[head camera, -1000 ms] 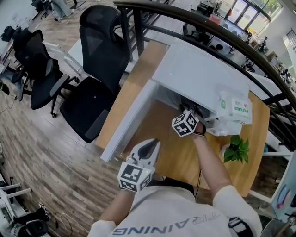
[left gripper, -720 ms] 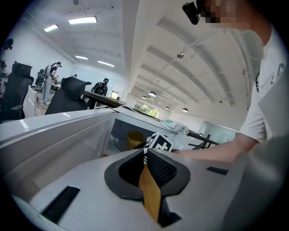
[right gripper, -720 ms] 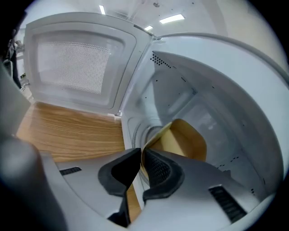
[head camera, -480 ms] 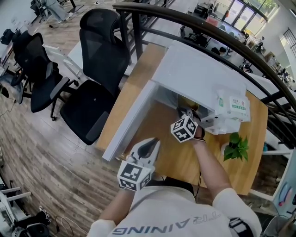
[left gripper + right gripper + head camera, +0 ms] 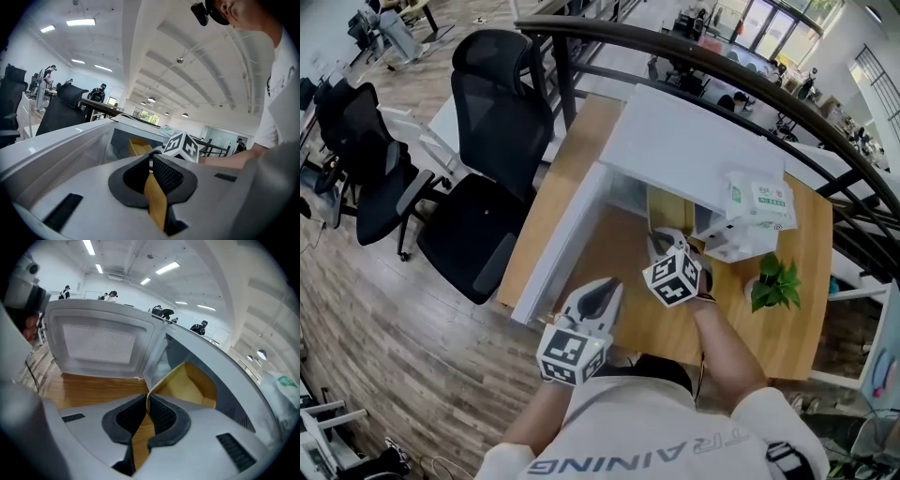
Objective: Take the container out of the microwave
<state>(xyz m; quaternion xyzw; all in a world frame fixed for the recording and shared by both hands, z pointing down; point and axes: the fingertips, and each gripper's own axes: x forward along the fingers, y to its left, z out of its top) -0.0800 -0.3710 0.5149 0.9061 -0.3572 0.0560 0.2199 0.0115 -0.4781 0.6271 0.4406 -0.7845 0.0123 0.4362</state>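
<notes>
A brown paper container [image 5: 670, 208] sits half out of the white microwave [image 5: 694, 141], whose door [image 5: 567, 239] hangs open to the left. My right gripper [image 5: 661, 240] is at the cavity mouth. Its jaws are closing, and the pads pinch the container's near wall. In the right gripper view the thin brown wall runs between the pads of my right gripper [image 5: 148, 404], and the container [image 5: 187, 383] stretches back into the cavity. My left gripper [image 5: 606, 289] hovers shut and empty over the table's front edge. From my left gripper [image 5: 151, 159] the container [image 5: 136, 146] shows behind the right gripper's cube.
White bags [image 5: 755, 206] lie on the microwave's right end. A small green plant [image 5: 773, 286] stands on the wooden table [image 5: 731, 328] to the right. A black office chair [image 5: 487, 159] is left of the table, and a dark railing curves behind.
My right gripper has drawn back toward me and risen, with the container's brown wall coming out of the cavity. The left gripper has stayed put.
</notes>
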